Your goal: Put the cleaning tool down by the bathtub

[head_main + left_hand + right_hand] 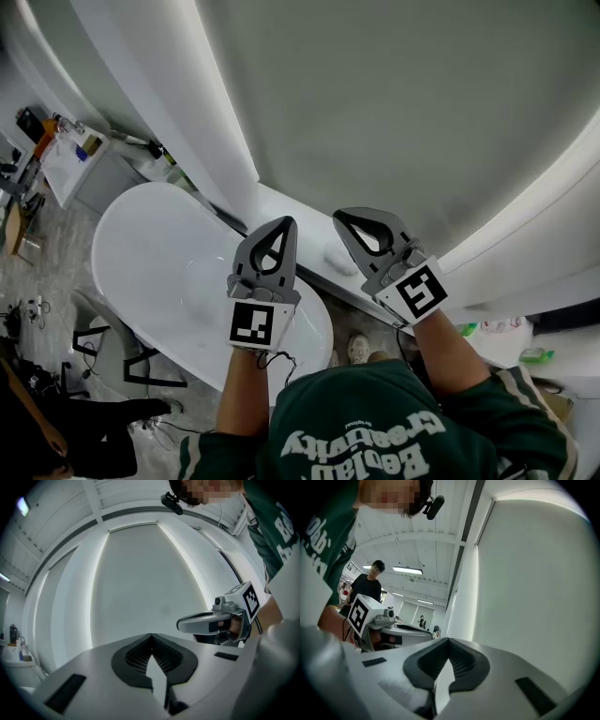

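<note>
No cleaning tool shows in any view. In the head view my left gripper [281, 225] and right gripper [342, 217] are held up side by side in front of a pale wall, above the right end of the white bathtub [169, 272]. Both are shut with nothing between their jaws. The left gripper view shows its own jaw tips [151, 634] meeting against the bare wall, with the right gripper [183, 624] off to the right. In the right gripper view the jaw tips [449, 639] also meet, and the left gripper [427, 635] is at the left.
A curved wall panel [403, 103] with bright light strips fills the view ahead, with a white ledge [309, 234] at its foot. A small white table [70, 159] with clutter stands beyond the tub. A person in black [370, 585] stands in the background. Green bottles [534, 354] lie at the right.
</note>
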The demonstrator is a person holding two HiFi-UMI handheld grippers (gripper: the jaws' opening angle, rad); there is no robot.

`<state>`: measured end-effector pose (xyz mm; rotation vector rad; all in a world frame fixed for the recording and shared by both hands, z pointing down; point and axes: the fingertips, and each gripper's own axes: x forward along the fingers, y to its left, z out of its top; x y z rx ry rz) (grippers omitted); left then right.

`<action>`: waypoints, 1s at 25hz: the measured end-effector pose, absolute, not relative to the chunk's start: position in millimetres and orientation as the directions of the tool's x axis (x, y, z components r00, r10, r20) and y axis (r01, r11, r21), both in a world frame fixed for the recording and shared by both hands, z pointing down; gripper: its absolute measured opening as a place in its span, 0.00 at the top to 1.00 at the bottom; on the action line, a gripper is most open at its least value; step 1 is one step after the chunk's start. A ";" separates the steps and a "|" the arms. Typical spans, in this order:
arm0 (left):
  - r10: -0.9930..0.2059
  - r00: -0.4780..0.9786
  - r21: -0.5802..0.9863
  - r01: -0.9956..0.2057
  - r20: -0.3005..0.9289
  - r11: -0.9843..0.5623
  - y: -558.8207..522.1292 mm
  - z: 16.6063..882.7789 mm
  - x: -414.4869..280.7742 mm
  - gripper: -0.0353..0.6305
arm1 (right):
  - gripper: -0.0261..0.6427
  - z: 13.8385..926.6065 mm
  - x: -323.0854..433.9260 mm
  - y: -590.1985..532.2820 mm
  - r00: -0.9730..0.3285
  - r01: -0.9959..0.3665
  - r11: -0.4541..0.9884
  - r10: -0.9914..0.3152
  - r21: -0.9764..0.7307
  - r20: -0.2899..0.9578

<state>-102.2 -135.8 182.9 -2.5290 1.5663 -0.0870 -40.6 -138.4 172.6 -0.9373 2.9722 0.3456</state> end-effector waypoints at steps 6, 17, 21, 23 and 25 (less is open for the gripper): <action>-0.893 0.448 -0.178 -0.882 -0.037 -0.436 -136.8 183.0 -99.7 0.94 | 0.94 169.7 -47.9 -130.2 -0.834 -0.549 0.807 -0.544 0.218 -0.091; -0.898 0.439 -0.179 -0.886 -0.033 -0.427 -137.3 182.5 -98.1 0.94 | 0.94 167.1 -49.5 -133.1 -0.839 -0.542 0.811 -0.534 0.218 -0.099; -0.897 0.440 -0.180 -0.886 -0.035 -0.427 -136.6 181.0 -97.2 0.94 | 0.94 165.7 -50.8 -132.5 -0.842 -0.538 0.814 -0.530 0.218 -0.099; -0.897 0.440 -0.179 -0.886 -0.037 -0.427 -135.8 180.3 -97.6 0.94 | 0.94 165.1 -51.7 -131.3 -0.842 -0.538 0.814 -0.530 0.218 -0.099; -0.896 0.441 -0.181 -0.886 -0.040 -0.428 -134.9 179.9 -97.4 0.94 | 0.94 165.7 -52.1 -130.1 -0.842 -0.539 0.814 -0.531 0.217 -0.096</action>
